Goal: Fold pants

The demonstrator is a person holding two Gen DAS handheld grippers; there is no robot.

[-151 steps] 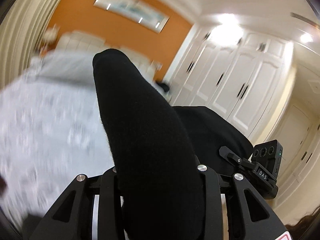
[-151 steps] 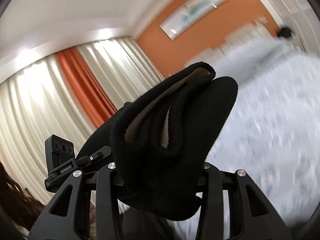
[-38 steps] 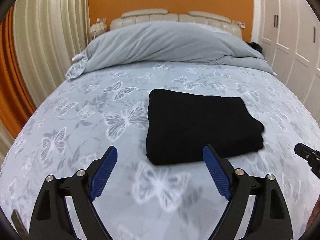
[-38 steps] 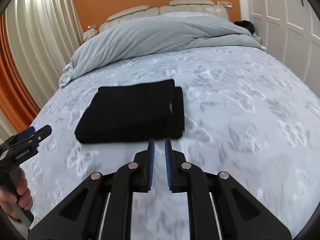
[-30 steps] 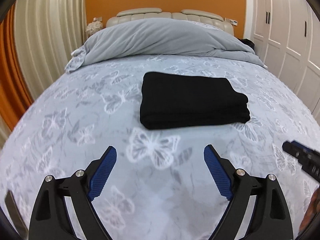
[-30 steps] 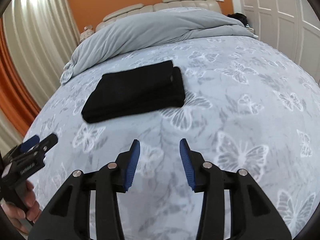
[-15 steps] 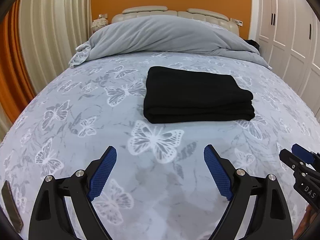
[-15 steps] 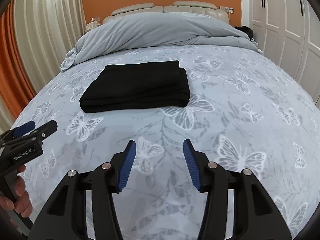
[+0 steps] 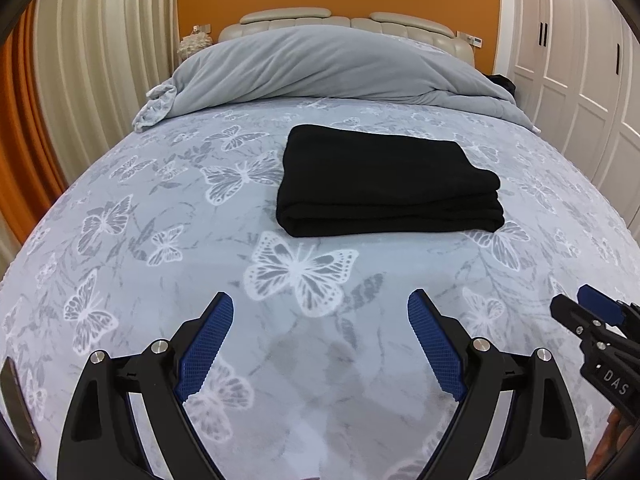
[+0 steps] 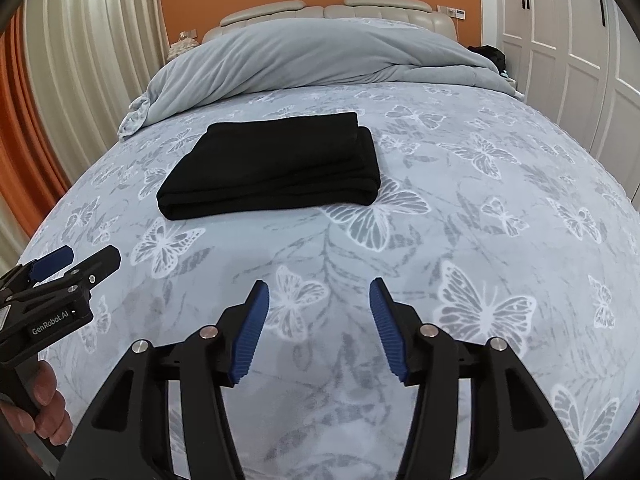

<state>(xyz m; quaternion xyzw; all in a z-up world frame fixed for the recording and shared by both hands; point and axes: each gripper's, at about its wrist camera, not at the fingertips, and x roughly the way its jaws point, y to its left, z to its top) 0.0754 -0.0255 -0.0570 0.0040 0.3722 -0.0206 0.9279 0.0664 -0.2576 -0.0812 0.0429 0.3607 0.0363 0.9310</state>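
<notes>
Ahead of both grippers, the black pants [image 9: 384,180] lie folded into a neat, thick rectangle on the bed [image 9: 160,208], well apart from either tool. The stacked layers show along the near edge and at the right end of the bundle. Nothing touches the pants.

Under them is a pale blue-grey bedspread printed with white butterflies. Further back a plain grey duvet [image 9: 320,64] is bunched across the head of the bed, in front of a padded cream headboard [image 9: 288,16] and an orange wall. Cream and orange curtains [image 9: 80,60] hang on the left; white wardrobe doors [image 9: 572,60] stand on the right.

From the left wrist camera, the left gripper [image 9: 320,312] hovers over the bare bedspread near the foot of the bed. Its 2 blue-padded fingers stand wide apart with nothing between them. The tip of the other tool pokes in at the right edge of this view.

From the right wrist camera, the right gripper [image 10: 318,300] also hangs over the bedspread, angled down. Its jaws are opening, about half spread, and hold nothing; only butterfly print shows in the gap. At the lower left of this view the left tool appears again, with the person's hand [image 10: 44,404] wrapped around its handle.

A dark flat object lies at the far left edge of the bed in the left view; what it is cannot be told.
</notes>
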